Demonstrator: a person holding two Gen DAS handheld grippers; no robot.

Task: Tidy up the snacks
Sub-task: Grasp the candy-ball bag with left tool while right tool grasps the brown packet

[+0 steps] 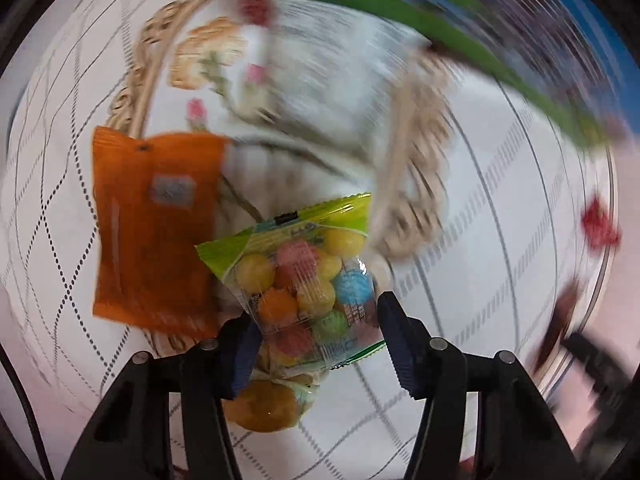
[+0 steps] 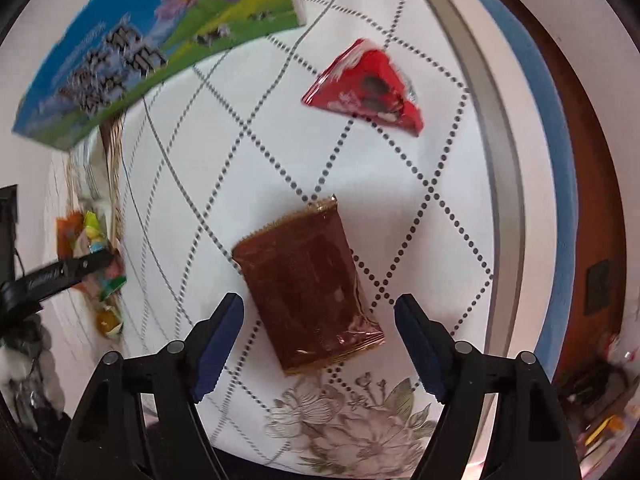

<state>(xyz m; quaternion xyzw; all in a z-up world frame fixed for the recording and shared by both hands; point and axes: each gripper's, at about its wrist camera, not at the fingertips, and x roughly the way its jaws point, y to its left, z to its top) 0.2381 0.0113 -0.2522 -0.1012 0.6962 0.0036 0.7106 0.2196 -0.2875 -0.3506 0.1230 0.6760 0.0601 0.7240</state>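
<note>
In the left wrist view my left gripper [image 1: 316, 324] holds a clear bag of coloured candy balls [image 1: 308, 280] between its fingers, over the near rim of a wicker basket [image 1: 416, 184]. An orange packet [image 1: 152, 228] lies in the basket to the left. A yellow wrapped sweet [image 1: 266, 410] sits below the bag. In the right wrist view my right gripper [image 2: 320, 320] is open, its fingers either side of a brown snack packet [image 2: 308, 284] lying on the tablecloth. A red triangular packet [image 2: 366, 86] lies further off.
A blue and green box [image 2: 132, 52] with flowers printed on it stands at the back left, beside the basket [image 2: 110, 160]. The round table's edge [image 2: 500, 160] curves along the right. The left gripper's finger [image 2: 60, 272] shows at the far left.
</note>
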